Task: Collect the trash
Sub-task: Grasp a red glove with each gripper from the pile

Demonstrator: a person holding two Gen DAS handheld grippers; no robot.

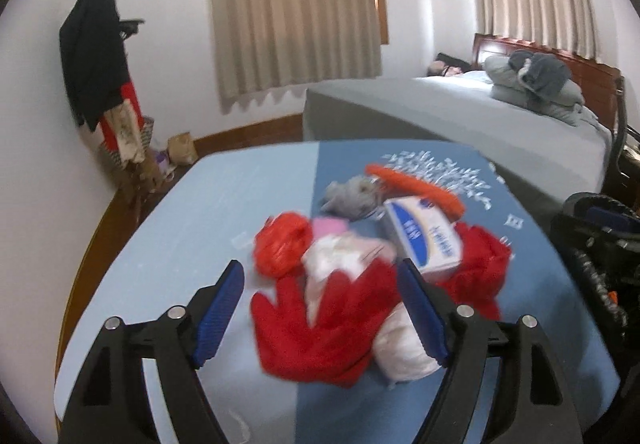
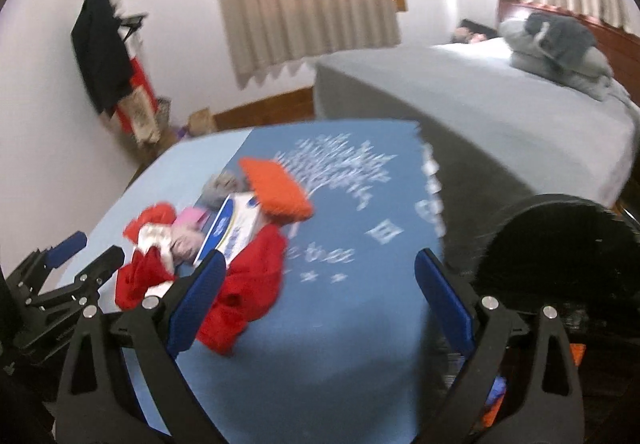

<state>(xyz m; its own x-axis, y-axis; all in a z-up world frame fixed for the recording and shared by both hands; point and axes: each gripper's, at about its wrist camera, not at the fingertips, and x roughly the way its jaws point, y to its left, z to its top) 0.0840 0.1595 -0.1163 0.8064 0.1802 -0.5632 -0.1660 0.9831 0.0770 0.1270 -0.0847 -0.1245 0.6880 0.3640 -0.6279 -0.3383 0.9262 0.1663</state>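
A heap of trash is seen on the blue desk (image 1: 224,204): a red glove (image 1: 320,324), a red bag (image 1: 282,244), a white-and-blue box (image 1: 420,236) and an orange pad (image 2: 276,188). The left hand-held gripper (image 1: 320,316) is held wide over the glove, nothing gripped. The right hand-held gripper (image 2: 316,308) is spread wide, the heap at its ten o'clock.

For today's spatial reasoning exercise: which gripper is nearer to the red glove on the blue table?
Left. The left gripper hangs open directly over the red glove, which lies between its fingers. The right gripper is open off to the side, over bare blue table.
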